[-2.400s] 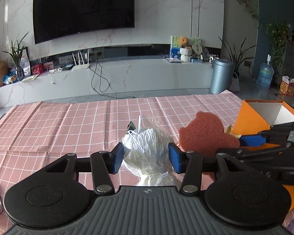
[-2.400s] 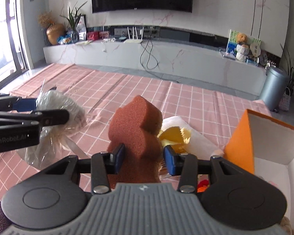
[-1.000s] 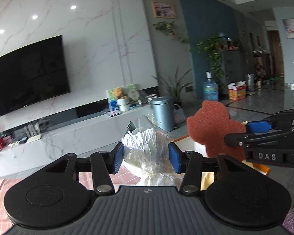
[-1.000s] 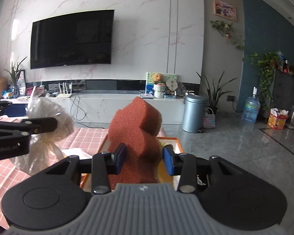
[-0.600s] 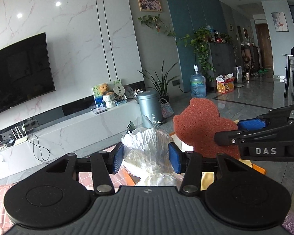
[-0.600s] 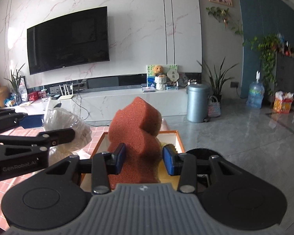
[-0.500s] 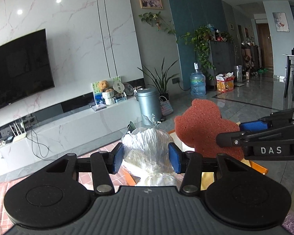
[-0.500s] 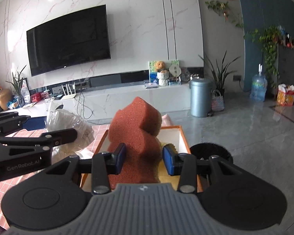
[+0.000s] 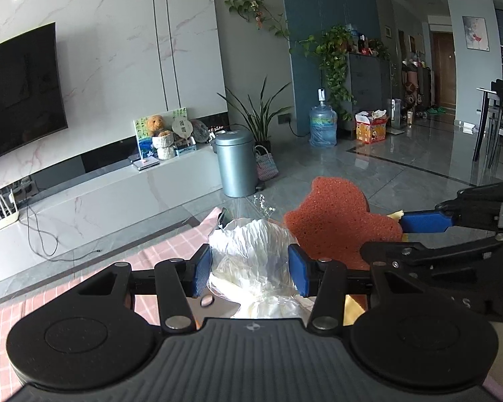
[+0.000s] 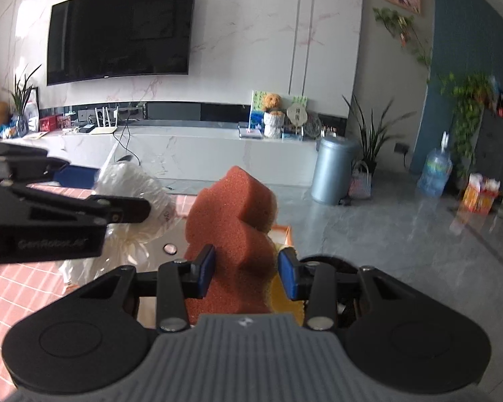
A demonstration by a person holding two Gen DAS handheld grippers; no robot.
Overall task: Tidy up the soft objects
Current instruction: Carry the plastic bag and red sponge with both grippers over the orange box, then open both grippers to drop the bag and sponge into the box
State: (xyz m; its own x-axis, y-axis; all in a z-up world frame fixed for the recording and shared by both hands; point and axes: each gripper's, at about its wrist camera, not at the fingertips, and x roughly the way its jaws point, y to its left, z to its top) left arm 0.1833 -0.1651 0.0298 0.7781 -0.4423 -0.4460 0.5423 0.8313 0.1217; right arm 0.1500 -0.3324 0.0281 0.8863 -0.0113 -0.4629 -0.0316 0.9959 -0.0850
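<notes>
My left gripper [image 9: 249,269] is shut on a crumpled clear plastic bag [image 9: 251,251] and holds it up in the air. The bag also shows in the right wrist view [image 10: 134,197], held by the left gripper [image 10: 84,191]. My right gripper [image 10: 248,273] is shut on a rust-red bear-shaped sponge [image 10: 238,231]. In the left wrist view the sponge [image 9: 338,221] sits just right of the bag, with the right gripper [image 9: 409,234] around it. An orange box [image 10: 283,232] lies below the sponge, mostly hidden.
A pink checked tablecloth [image 9: 67,288] covers the table at lower left, also in the right wrist view [image 10: 16,288]. A grey bin [image 9: 238,164] stands on the floor by the white TV bench [image 10: 201,154]. Yellow material [image 10: 285,298] lies under the sponge.
Both grippers have tilted down and swung slightly, still holding the bag and the sponge side by side above the box. The grips have not changed.
</notes>
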